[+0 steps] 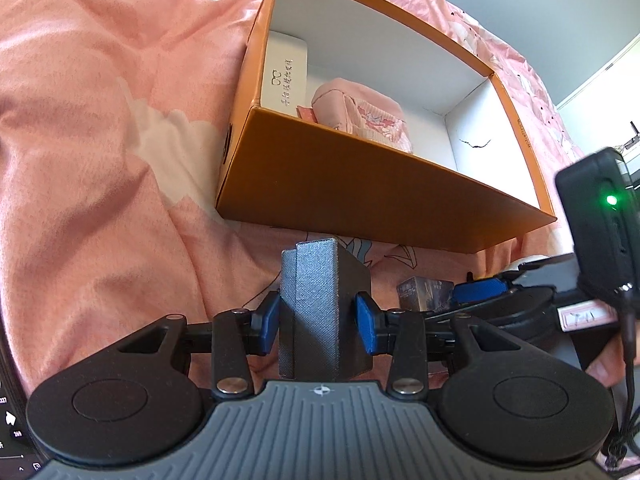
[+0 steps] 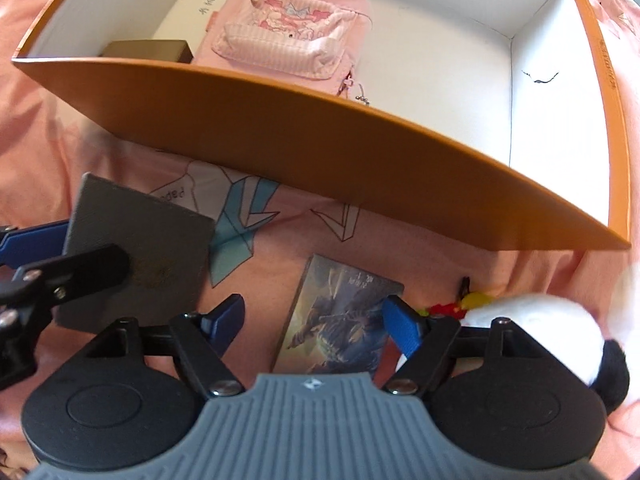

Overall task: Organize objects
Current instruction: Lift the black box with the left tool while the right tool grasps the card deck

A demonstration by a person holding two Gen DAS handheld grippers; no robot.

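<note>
Gripping grey box [image 1: 316, 312], left claw [image 1: 318, 320]; right claw [image 2: 316, 320] spread over card box [image 2: 340, 316]

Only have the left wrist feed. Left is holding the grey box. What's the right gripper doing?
Observer: The right gripper is open, with one finger on either side of the illustrated card box lying on the bedspread.
Operator: Anything in the orange box hidden behind its near wall?
Observer: Yes, a brown box sits against that wall of the orange box, left of the pink pouch.
Operator: Anything else loose nearby?
Observer: A black-and-white plush lies beside its right finger.
</note>
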